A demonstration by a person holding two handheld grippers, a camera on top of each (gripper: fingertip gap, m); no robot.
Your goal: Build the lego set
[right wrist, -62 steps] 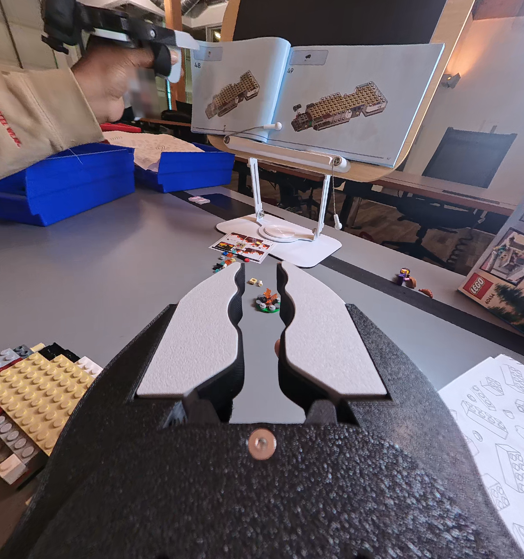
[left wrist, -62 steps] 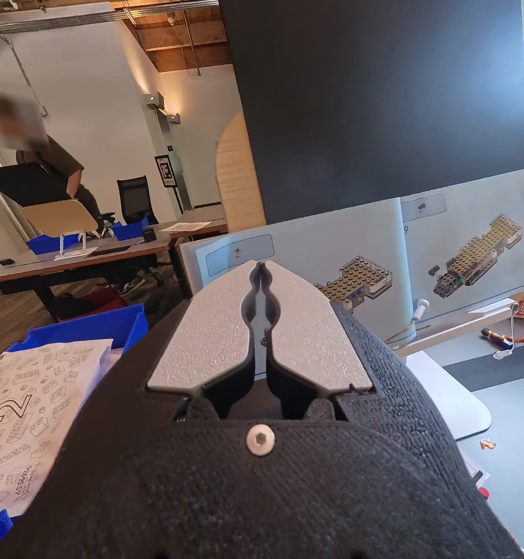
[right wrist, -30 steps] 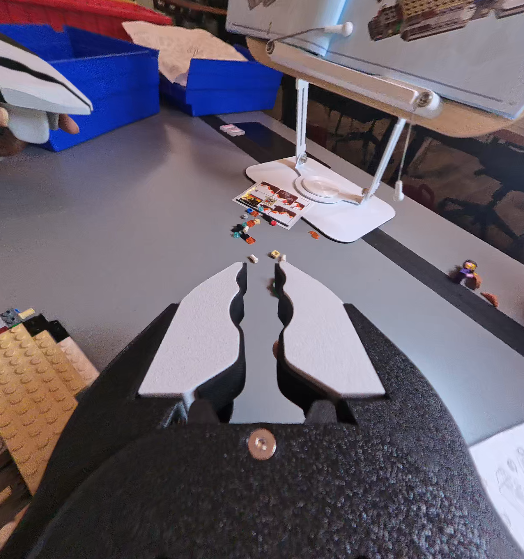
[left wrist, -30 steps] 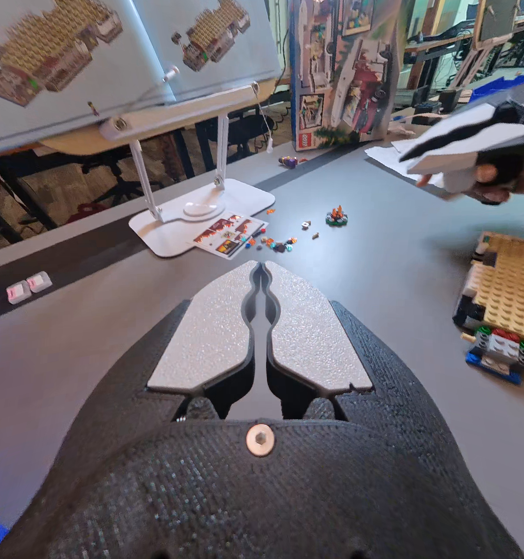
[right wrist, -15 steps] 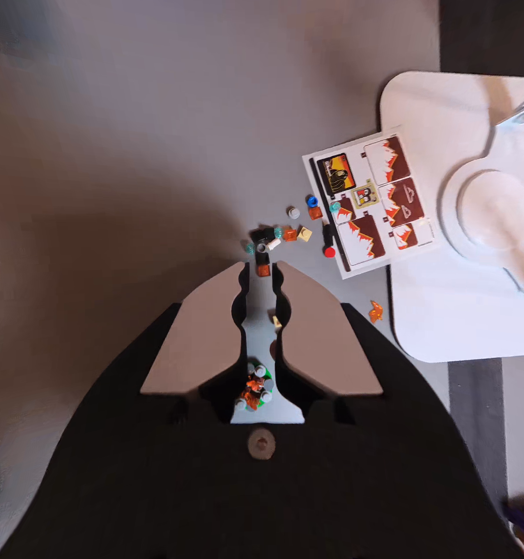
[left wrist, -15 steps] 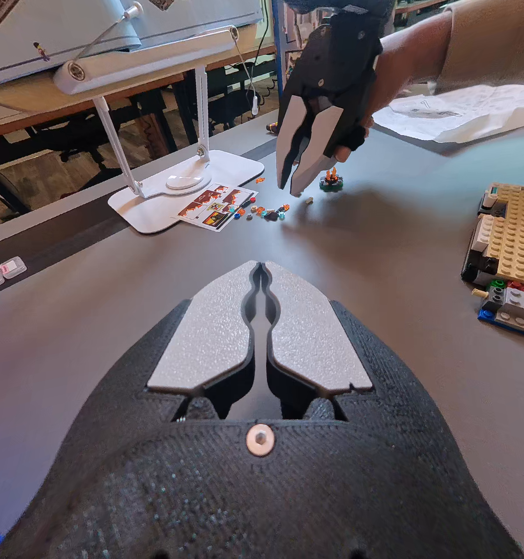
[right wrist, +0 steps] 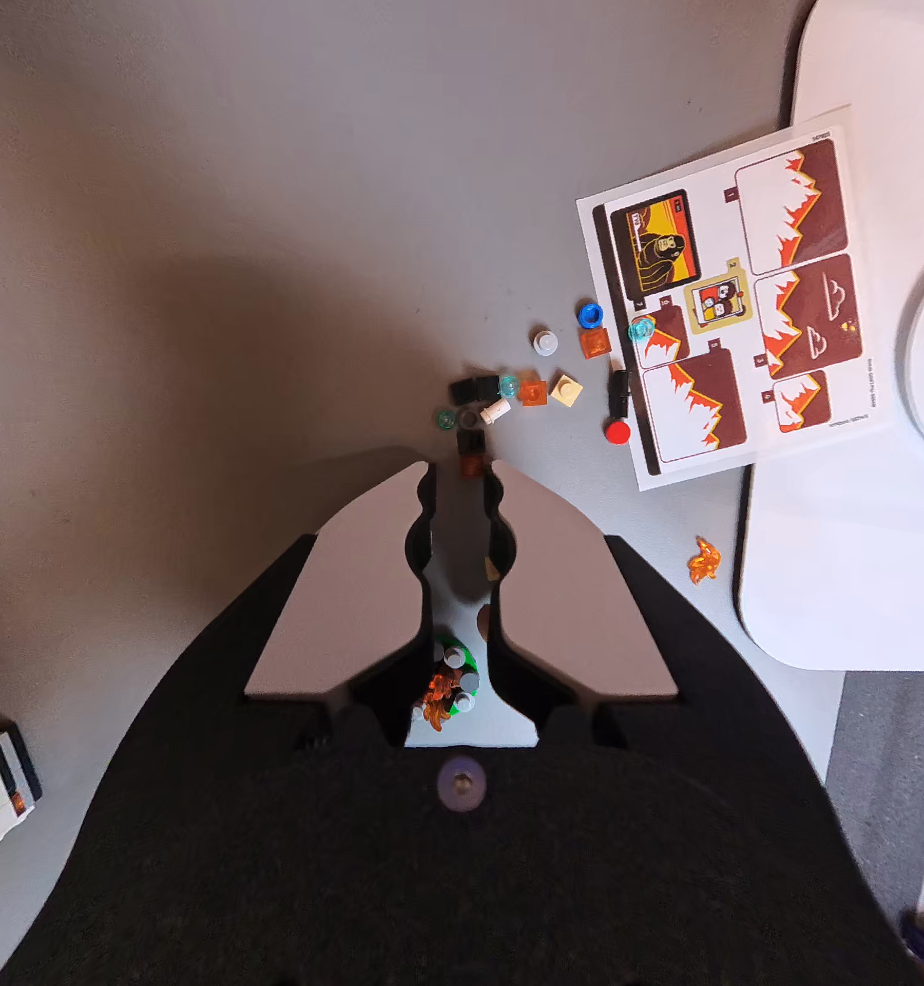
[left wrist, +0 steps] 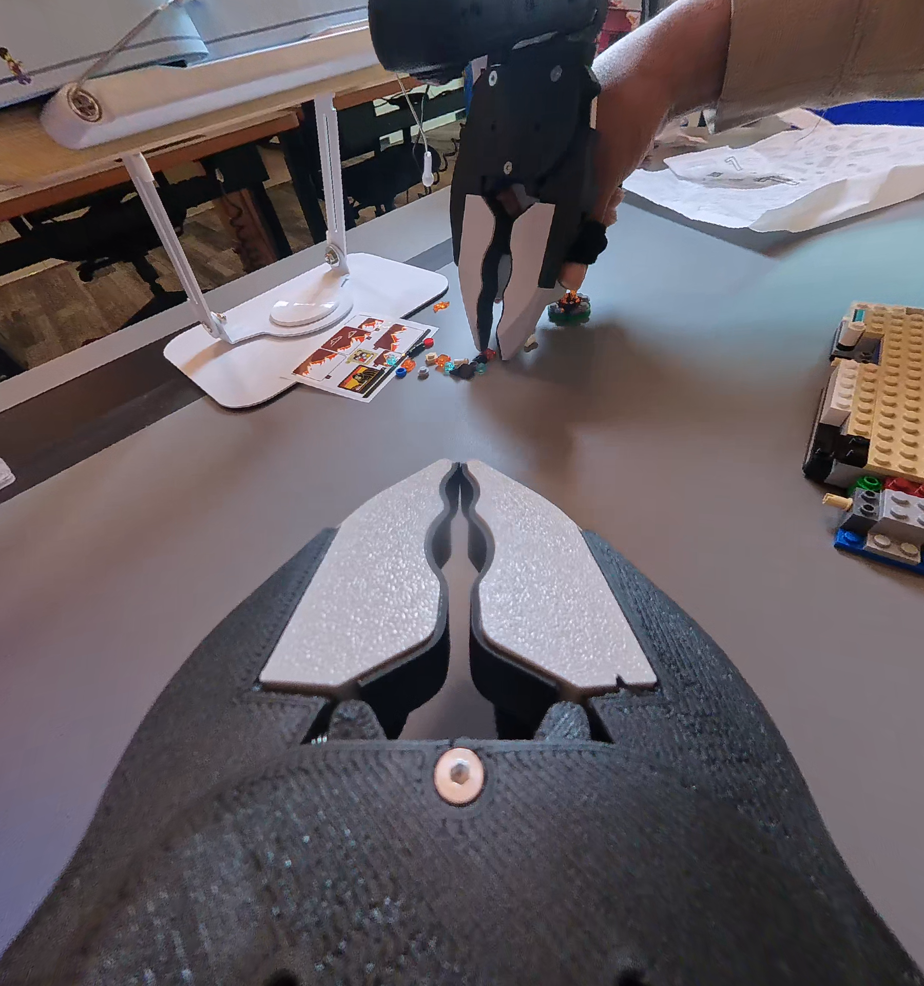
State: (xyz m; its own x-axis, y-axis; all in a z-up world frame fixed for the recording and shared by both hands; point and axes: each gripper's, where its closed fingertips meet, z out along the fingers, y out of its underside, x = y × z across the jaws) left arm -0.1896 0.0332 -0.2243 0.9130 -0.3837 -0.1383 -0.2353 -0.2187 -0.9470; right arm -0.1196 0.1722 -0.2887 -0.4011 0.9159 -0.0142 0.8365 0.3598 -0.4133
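My right gripper [right wrist: 459,465] points straight down at the grey table [right wrist: 236,267] and is open. Its tips straddle a small dark-orange brick piece [right wrist: 471,467] at the near end of a cluster of loose small pieces [right wrist: 508,392]; there is a gap between the pads and the piece. The left wrist view shows the same gripper [left wrist: 493,352] with its tips down at that cluster [left wrist: 449,365]. My left gripper [left wrist: 459,468] is shut with nothing between its pads, hovering over bare table [left wrist: 236,507] well short of the pieces.
A sticker sheet [right wrist: 737,304] lies against the white base of the booklet stand [right wrist: 849,560]. A small campfire build on a green base [left wrist: 569,309] sits behind the right gripper. A tan brick build [left wrist: 908,395] is at the right, with white printed paper [left wrist: 801,176] behind it. My hands' fingertips stand some 15 cm from each other.
My right gripper swung over the loose pieces, tilted down and lowered until its tips reached the table at the dark-orange piece. My left gripper stayed shut and turned from the booklet to the table.
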